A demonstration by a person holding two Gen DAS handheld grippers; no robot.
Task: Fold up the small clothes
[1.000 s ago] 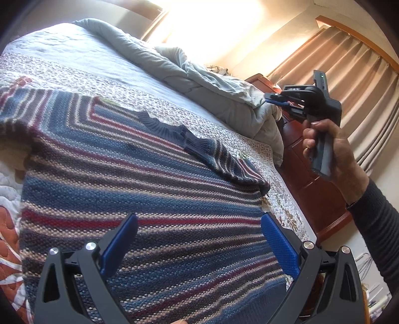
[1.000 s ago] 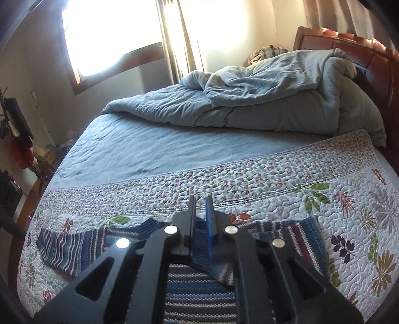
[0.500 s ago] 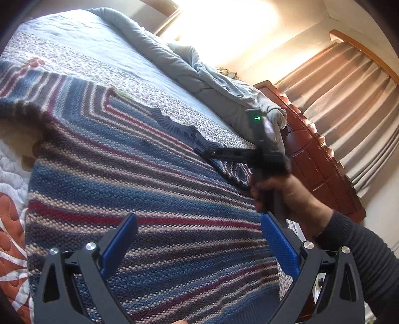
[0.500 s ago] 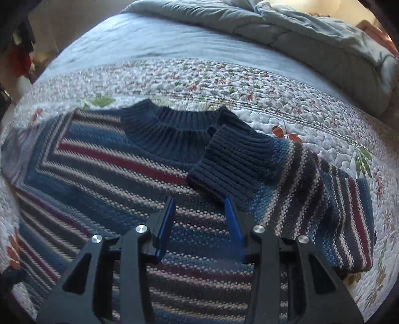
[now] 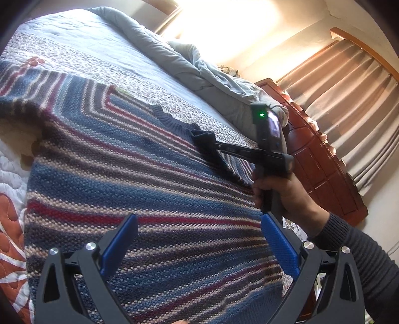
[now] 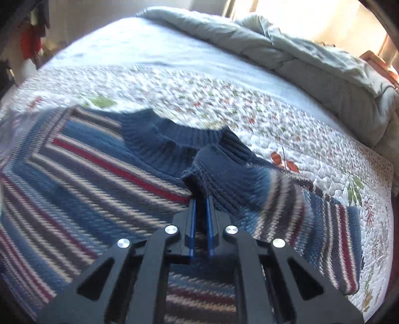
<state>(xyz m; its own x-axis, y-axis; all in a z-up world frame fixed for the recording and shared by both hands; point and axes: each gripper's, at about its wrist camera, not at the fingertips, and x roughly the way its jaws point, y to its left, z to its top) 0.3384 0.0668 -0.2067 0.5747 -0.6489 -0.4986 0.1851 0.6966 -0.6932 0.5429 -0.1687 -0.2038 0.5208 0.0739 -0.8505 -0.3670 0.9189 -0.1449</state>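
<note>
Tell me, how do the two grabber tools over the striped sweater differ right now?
The left gripper stands wide open over the sweater, gripping nothing; the right gripper is shut on the navy cuff. The left sits over the sweater's body; the right is up by the collar. Both have black frames and blue pads.

Floral quilted bedspread [image 6: 286,139] spread across the bed; crumpled grey duvet [image 6: 311,62] heaped along its far side; dark wooden headboard [image 5: 321,159] behind; beige pleated curtains [image 5: 349,99] alongside; bright window [image 5: 224,22] beyond.
</note>
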